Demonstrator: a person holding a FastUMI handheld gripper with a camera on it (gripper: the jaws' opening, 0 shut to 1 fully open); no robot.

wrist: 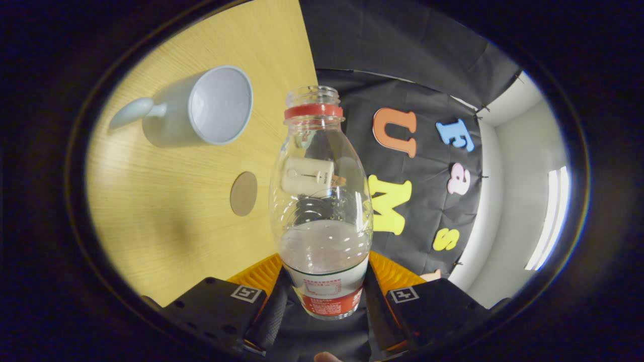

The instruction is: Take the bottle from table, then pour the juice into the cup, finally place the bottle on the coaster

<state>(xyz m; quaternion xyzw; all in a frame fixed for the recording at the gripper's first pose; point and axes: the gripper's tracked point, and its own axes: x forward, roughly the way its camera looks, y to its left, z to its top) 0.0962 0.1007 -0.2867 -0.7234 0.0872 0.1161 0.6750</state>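
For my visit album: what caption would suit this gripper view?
Gripper shut on an uncapped juice bottle, tipped toward the cup; coaster waits nearby.

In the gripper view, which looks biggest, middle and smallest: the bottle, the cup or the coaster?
As they look in that view:
1. bottle, held between the fingers of the hand-held gripper; being nearest the camera makes it look bigger
2. cup, on the table beyond
3. coaster, the small round disc beside the bottle

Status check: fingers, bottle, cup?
Gripper shut on bottle, uncapped, liquid low inside. Cup and coaster on table beyond the fingers. Nothing between bottle and cup.
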